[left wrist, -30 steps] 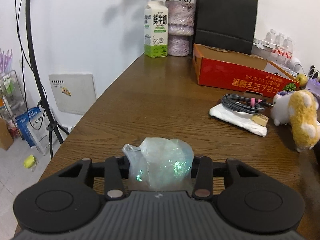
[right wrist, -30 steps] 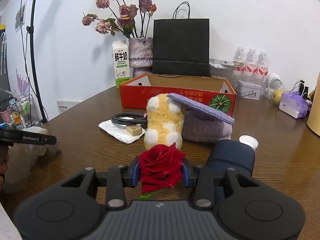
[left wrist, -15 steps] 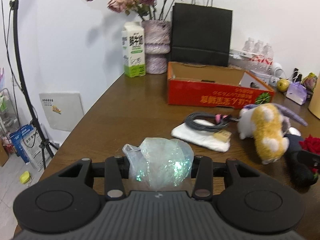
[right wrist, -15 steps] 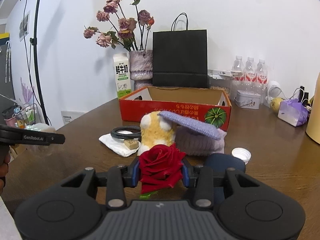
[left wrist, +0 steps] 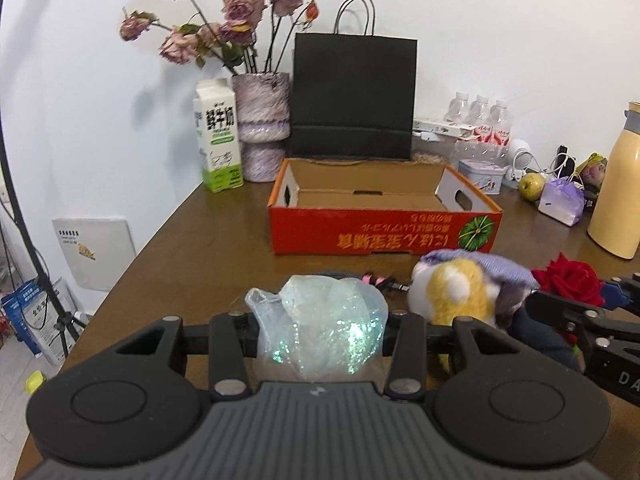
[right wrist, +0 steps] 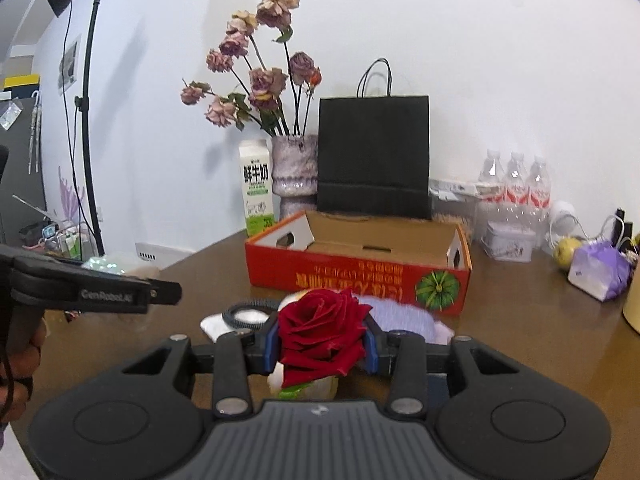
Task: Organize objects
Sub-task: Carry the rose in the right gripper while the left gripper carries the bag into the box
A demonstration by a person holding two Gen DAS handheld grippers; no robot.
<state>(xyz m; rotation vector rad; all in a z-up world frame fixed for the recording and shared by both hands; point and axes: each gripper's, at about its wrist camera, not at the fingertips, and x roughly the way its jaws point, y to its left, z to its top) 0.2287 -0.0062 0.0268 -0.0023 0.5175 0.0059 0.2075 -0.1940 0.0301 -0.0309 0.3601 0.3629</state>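
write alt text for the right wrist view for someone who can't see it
The right gripper is shut on a red rose, held above a brown table. Ahead sits an open red cardboard box; behind it are a black paper bag, a vase of dried flowers and a milk carton. The left gripper enters from the left.

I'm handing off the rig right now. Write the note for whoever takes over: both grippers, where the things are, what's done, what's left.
Left gripper: shut on the glittery plastic bag, held above the table.
Right gripper: shut on the red rose, also in the air.
Red cardboard box: open, straight ahead of both grippers; what shows of its inside is bare.
On the table in front of the box: plush toy, coiled cable on a white cloth.
Done: bag and rose picked up.
Left: probably drop both into the box, then collect the toy, cable and cloth.
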